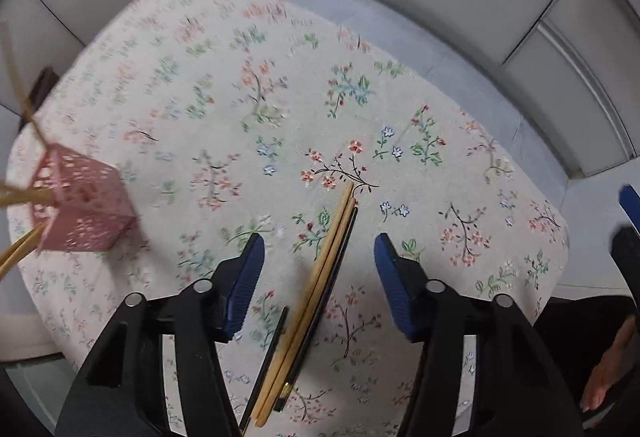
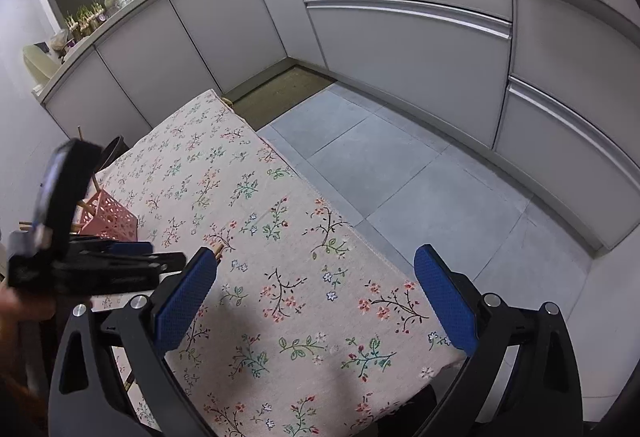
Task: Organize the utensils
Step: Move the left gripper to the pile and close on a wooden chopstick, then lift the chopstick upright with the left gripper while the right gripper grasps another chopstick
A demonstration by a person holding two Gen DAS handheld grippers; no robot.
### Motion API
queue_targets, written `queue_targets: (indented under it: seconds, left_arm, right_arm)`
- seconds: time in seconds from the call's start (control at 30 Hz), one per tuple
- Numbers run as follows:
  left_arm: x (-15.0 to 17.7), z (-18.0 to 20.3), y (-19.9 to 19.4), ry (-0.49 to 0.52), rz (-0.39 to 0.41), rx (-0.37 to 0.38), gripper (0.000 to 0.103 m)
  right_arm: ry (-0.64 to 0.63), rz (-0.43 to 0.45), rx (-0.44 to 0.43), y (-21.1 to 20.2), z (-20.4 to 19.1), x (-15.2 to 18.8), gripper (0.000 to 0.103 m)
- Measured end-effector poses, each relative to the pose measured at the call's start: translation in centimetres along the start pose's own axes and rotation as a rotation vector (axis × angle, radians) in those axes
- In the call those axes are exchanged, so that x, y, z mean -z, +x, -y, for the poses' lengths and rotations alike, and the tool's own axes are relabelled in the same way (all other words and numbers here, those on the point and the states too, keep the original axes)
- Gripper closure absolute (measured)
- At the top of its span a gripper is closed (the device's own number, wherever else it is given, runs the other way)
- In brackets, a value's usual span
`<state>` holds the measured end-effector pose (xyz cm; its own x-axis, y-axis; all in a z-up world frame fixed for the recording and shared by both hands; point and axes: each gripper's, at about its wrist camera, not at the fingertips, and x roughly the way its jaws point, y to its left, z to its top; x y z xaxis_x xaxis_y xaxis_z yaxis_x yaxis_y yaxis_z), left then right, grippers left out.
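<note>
On the floral tablecloth (image 1: 248,85), a loose bundle of chopsticks (image 1: 320,261) lies flat, tips pointing away, and the left gripper (image 1: 320,269) hangs straight over it with the bundle running lengthwise between its blue pads. Its jaws stand about half open and neither pad touches the sticks, so nothing is gripped yet; this placement looks meant for closing across the bundle and lifting it in one go. I count two pale wooden sticks side by side, two dark ones alongside them, one on each side, though more could hide underneath. Off to the left stands one pink perforated holder (image 1: 84,209), upright, with about four wooden sticks already leaning out of it at odd angles, which suggests it is where the bundle belongs. The right gripper (image 2: 316,297) hovers over the near corner of the cloth, jaws spread wide and empty, seemingly waiting clear of the work
</note>
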<state>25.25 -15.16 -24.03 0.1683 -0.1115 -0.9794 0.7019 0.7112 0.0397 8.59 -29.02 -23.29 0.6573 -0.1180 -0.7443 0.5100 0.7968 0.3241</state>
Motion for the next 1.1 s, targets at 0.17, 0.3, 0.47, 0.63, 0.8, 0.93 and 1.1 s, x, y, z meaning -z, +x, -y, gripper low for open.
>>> queue_targets:
  seconds: [0.17,0.3,0.47,0.63,0.8,0.93,1.1]
  left_arm:
    - [-2.2,-0.4,3.2,-0.012,-0.110,0.051,0.069]
    - [-2.8,-0.3,4.1,-0.011,-0.118,0.061,0.072]
    - [-2.6,0.2,5.7,0.015,-0.138,0.029,0.082]
    - [-2.1,0.3,6.3,0.024,-0.136,0.033,0.083]
    - [-1.4,0.1,7.1,0.033,-0.164,0.043,0.092]
    - [-0.1,-0.7,7.0,-0.002,-0.117,0.067,0.095]
    - [5.4,-3.4,4.0,-0.098,0.063,0.072,0.097]
  right_arm:
    - [0.044,-0.041,-0.028,0.5,0.9,-0.4,0.007]
    - [0.041,-0.051,-0.031,0.7,1.0,-0.4,0.007]
    - [0.054,-0.055,-0.034,0.8,1.1,-0.4,0.007]
    - [0.041,-0.061,-0.035,0.9,0.8,-0.3,0.007]
    - [0.032,-0.077,-0.022,1.3,0.6,-0.3,0.007]
    - [0.018,-0.103,-0.016,1.8,0.2,-0.3,0.007]
    - [-0.078,-0.160,0.010,4.0,-3.0,-0.5,0.007]
